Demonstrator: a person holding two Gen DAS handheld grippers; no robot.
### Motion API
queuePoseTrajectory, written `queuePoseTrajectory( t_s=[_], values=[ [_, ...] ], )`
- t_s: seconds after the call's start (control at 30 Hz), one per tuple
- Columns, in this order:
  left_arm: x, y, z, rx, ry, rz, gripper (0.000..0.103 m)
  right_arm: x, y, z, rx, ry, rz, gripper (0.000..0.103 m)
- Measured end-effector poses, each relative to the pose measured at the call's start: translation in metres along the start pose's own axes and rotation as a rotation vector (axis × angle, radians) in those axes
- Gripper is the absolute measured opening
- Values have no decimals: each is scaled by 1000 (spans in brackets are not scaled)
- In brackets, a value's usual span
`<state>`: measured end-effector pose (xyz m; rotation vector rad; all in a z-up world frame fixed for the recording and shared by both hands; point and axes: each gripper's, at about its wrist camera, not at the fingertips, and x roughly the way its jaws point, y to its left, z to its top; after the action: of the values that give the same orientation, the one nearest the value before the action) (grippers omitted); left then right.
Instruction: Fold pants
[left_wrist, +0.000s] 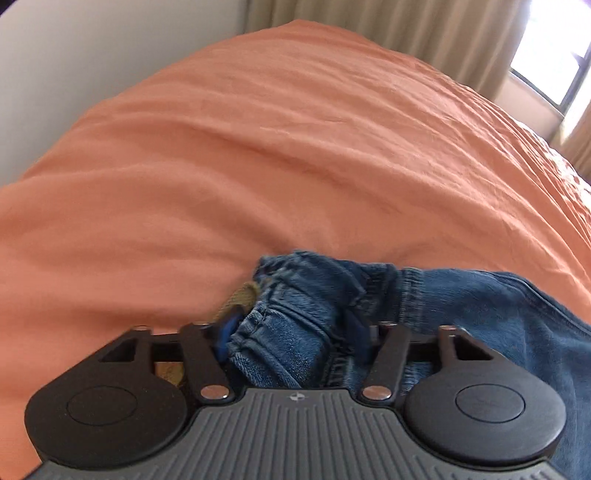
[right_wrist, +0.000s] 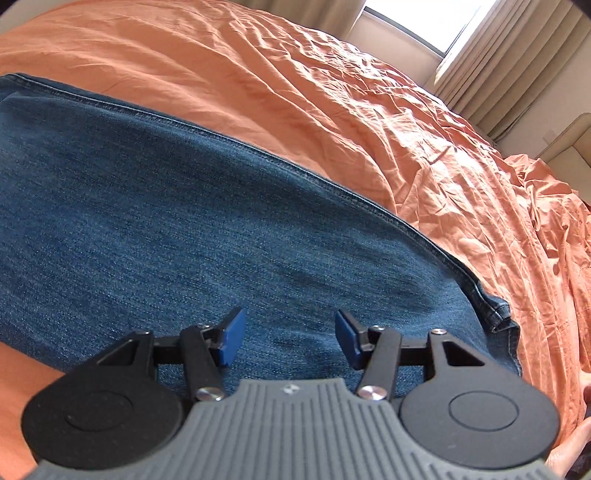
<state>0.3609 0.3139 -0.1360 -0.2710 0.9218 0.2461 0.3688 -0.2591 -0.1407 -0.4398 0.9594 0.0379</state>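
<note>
Blue denim pants (left_wrist: 480, 306) lie on an orange bedsheet (left_wrist: 258, 147). In the left wrist view their gathered elastic waistband (left_wrist: 295, 295) is bunched up between the jaws of my left gripper (left_wrist: 291, 332), which is shut on it. A tan drawstring (left_wrist: 236, 299) sticks out by the left pad. In the right wrist view a flat pant leg (right_wrist: 166, 206) runs from the left down to its hem (right_wrist: 498, 321). My right gripper (right_wrist: 290, 339) hovers just over that leg near the hem, open, with nothing pinched between its blue pads (right_wrist: 231, 341).
The wrinkled orange sheet (right_wrist: 424, 155) covers the whole bed. Beige curtains (left_wrist: 388, 26) and a bright window (right_wrist: 424, 22) stand beyond the far edge, with a pale wall (left_wrist: 92, 55) at the left. A person's hand (right_wrist: 576, 443) shows at the lower right.
</note>
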Motion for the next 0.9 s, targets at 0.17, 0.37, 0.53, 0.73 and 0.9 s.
queuePoseTrajectory(
  t_s=[0.17, 0.37, 0.53, 0.73, 0.9],
  values=[
    [-46, -29, 3, 140, -220, 79, 17, -3, -16, -10, 44, -12, -16, 50],
    [-14, -45, -3, 279, -152, 245, 23, -15, -75, -29, 282, -35, 7, 49],
    [-33, -53, -5, 290, -231, 322, 68, -27, -135, -47, 486, -59, 59, 47],
    [-94, -60, -13, 238, -359, 261, 70, -25, -217, -78, 787, -106, 120, 37],
    [-115, -90, -37, 229, -247, 12, 69, -2, -267, -112, 1015, -103, 189, 33]
  ],
)
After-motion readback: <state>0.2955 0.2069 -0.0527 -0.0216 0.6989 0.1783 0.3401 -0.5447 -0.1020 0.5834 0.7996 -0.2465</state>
